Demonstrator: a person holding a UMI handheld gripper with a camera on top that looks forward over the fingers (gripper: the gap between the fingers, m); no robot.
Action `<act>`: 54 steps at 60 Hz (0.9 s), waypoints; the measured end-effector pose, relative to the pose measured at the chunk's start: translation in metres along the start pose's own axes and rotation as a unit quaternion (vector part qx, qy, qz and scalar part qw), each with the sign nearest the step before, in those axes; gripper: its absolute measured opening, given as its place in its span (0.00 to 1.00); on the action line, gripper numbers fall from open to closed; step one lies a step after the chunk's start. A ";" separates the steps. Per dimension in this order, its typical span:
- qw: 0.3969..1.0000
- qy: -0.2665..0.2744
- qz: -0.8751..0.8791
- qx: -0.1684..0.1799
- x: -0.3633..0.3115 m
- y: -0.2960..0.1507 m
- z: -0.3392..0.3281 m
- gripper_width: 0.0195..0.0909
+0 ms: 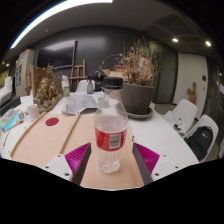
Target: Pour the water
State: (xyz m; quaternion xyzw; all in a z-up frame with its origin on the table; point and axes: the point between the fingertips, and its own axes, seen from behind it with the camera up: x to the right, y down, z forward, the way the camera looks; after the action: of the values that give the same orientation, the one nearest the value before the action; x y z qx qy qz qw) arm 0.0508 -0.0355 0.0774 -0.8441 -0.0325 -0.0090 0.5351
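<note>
- Tongs: spread wide, magenta pads facing in from both sides. Pinching nothing.
- Water bottle stands upright between the fingers on the wooden table, red label, white cap on. Gap shows on each side, no pad contact.
- Read: lined up for a body grasp, squeeze not yet made. Cap needs to come off before any pour.
- Beyond the bottle: clear cup, likely the pour target.
- Farther: planter with dry stalks, white chairs off to the side.
</note>
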 end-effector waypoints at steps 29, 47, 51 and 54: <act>1.000 -0.005 -0.015 0.011 -0.017 -0.007 0.035 0.10; 0.994 0.071 -0.076 0.027 -0.028 -0.079 0.041 0.10; 0.988 0.102 -0.112 0.036 -0.036 -0.111 0.043 0.10; 0.980 0.126 -0.146 0.042 -0.042 -0.136 0.042 0.10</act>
State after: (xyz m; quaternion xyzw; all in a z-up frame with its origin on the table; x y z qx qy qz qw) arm -0.0006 0.0585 0.1800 -0.7991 -0.0882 -0.1916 0.5629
